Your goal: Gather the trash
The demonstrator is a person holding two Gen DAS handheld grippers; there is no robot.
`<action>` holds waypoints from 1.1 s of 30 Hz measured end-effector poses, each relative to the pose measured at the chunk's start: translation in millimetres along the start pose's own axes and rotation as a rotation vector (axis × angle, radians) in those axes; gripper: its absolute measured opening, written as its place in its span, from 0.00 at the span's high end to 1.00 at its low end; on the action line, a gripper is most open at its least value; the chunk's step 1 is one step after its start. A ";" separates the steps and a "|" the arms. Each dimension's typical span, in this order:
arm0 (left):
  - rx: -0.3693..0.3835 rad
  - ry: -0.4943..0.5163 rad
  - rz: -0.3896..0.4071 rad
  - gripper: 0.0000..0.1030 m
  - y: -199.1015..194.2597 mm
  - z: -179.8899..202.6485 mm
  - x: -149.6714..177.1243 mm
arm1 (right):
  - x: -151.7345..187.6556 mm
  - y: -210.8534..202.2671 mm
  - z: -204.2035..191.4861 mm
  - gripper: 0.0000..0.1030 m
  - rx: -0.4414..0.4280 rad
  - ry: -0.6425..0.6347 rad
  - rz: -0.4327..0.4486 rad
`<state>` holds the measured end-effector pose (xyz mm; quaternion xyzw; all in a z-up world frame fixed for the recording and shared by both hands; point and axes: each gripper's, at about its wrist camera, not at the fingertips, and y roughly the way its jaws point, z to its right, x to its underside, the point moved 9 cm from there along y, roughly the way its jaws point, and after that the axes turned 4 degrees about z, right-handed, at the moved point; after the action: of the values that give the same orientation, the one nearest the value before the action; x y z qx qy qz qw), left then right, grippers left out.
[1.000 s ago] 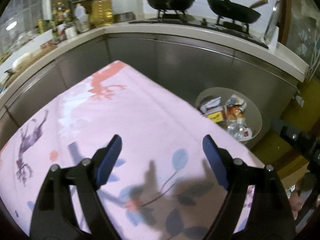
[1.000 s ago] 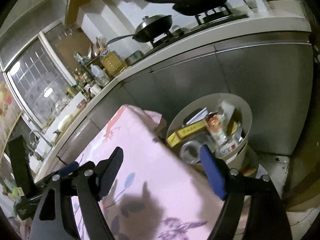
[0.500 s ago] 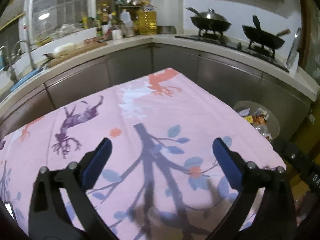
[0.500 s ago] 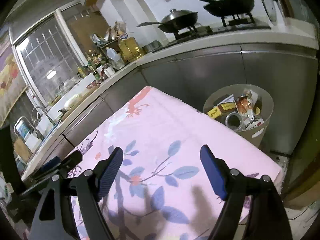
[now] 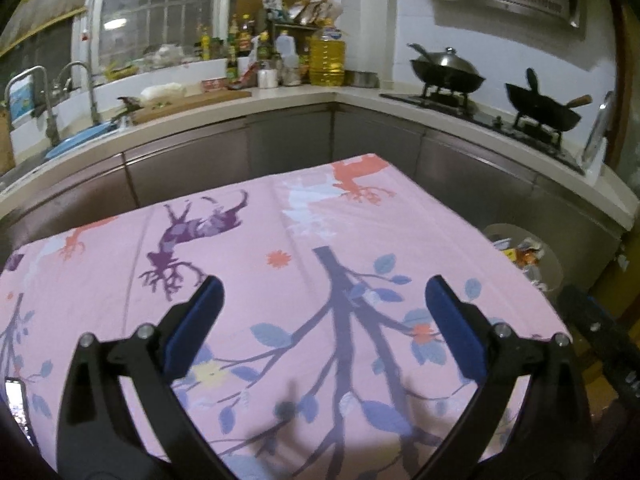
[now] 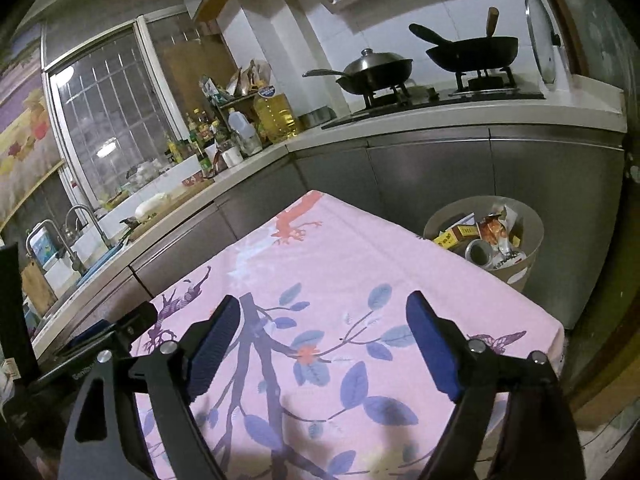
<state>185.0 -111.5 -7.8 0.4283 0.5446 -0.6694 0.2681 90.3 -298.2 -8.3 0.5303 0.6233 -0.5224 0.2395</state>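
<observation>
Kitchen counter (image 6: 460, 114) wraps the room's corner, and in front of it my table carries a pink tablecloth (image 5: 320, 240) printed with branches, leaves and deer; nothing loose shows on the cloth. Beige trash bin (image 6: 530, 240) stands on the floor just past the table's far right corner, against the grey cabinets, holding boxes, wrappers and a tape roll (image 6: 478, 251). My left gripper (image 5: 322, 300) hangs over the cloth, jaws wide apart and empty; my right gripper (image 6: 322, 318) likewise, jaws opening with nothing between them
</observation>
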 end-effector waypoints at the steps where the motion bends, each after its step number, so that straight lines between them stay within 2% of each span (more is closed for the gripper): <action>1: -0.002 0.001 -0.002 0.06 -0.6 -1.2 1.2 | 0.3 -0.6 -0.9 0.20 -0.001 0.001 0.002; 5: 0.003 -0.018 -0.001 0.06 -3.9 -6.0 3.8 | 1.1 -3.6 -3.6 0.19 -0.001 0.001 0.010; 10: -0.032 -0.001 0.022 0.06 -10.2 -8.8 1.1 | 0.5 -9.4 -7.7 0.19 0.000 0.002 0.026; 19: -0.045 0.013 0.062 0.06 -20.2 -2.7 -7.7 | -4.8 -20.1 -2.8 0.18 0.007 0.027 0.050; 27: -0.089 0.029 0.084 0.06 -27.8 -0.9 -11.5 | -3.7 -22.5 0.3 0.18 -0.007 0.047 0.042; 33: -0.102 0.003 0.083 0.06 -31.5 -3.9 -12.9 | -3.7 -25.6 0.5 0.18 -0.015 0.053 0.044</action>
<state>166.4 -100.8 19.0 0.4371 0.5601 -0.6287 0.3161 68.0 -297.4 4.8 0.5556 0.6215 -0.4983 0.2383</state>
